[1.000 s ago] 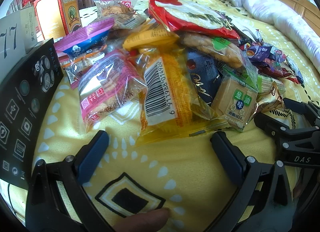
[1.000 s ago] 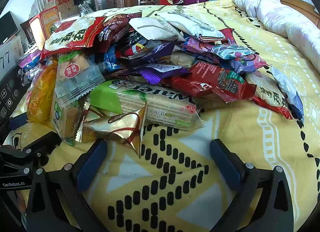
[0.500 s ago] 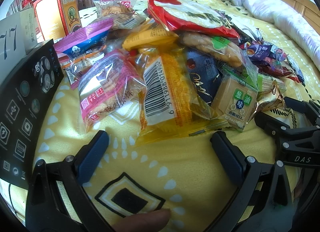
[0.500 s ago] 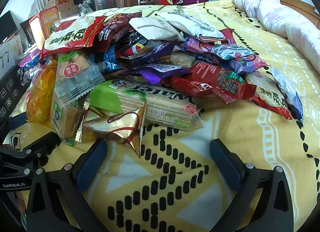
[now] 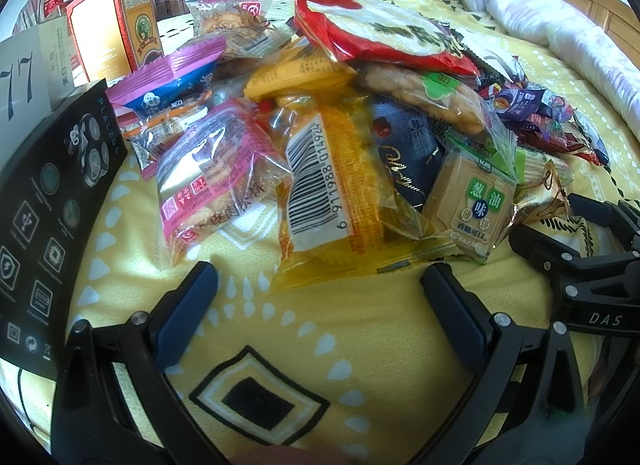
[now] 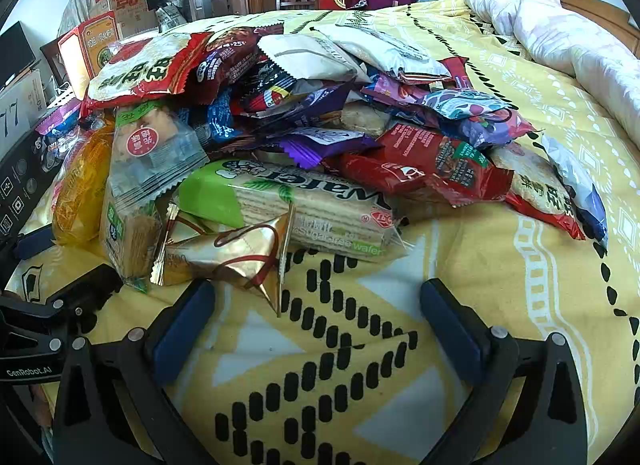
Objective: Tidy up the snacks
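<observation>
Left wrist: left tongs (image 5: pixel 318 285) wide, empty, just short of the yellow barcode pack (image 5: pixel 332 189) in the snack pile (image 5: pixel 360 105) on the bed (image 5: pixel 280 345).
Right wrist: right tongs (image 6: pixel 318 305) wide, empty, gold pouch (image 6: pixel 228 253) nearest.
Progress: nothing sorted yet (everything heaped).

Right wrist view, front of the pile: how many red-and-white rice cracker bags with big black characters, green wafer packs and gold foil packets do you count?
red-and-white rice cracker bags: 2
green wafer pack: 1
gold foil packet: 1
Total: 4
</observation>
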Available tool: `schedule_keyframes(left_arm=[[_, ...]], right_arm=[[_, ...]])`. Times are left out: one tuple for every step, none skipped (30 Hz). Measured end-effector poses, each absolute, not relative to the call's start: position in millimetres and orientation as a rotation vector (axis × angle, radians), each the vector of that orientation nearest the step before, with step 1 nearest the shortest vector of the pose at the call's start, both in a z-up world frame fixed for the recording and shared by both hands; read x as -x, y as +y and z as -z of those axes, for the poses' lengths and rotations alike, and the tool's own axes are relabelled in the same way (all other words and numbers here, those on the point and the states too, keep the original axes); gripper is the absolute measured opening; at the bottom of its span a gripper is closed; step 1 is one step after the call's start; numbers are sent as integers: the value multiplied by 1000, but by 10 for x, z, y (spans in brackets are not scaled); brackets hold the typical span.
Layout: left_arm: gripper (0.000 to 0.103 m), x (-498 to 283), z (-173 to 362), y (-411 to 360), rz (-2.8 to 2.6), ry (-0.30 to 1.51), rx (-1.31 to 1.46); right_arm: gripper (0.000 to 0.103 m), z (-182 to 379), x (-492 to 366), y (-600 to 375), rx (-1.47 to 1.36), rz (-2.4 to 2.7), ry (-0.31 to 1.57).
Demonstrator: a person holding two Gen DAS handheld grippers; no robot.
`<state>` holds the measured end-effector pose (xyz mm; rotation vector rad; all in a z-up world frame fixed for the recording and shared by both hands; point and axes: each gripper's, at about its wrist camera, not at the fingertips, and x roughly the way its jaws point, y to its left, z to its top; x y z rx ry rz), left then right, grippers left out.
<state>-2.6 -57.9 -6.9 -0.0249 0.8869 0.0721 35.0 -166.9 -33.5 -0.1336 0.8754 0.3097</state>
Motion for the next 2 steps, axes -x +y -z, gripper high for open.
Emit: schedule_keyframes(left_arm=[[103,28,70,-574,-71,886,26],[103,28,70,-571,-70,885,27]], right_arm=[[103,336,-351,-1669,135,-308,875],[103,337,-355,-1671,136,-308,875]])
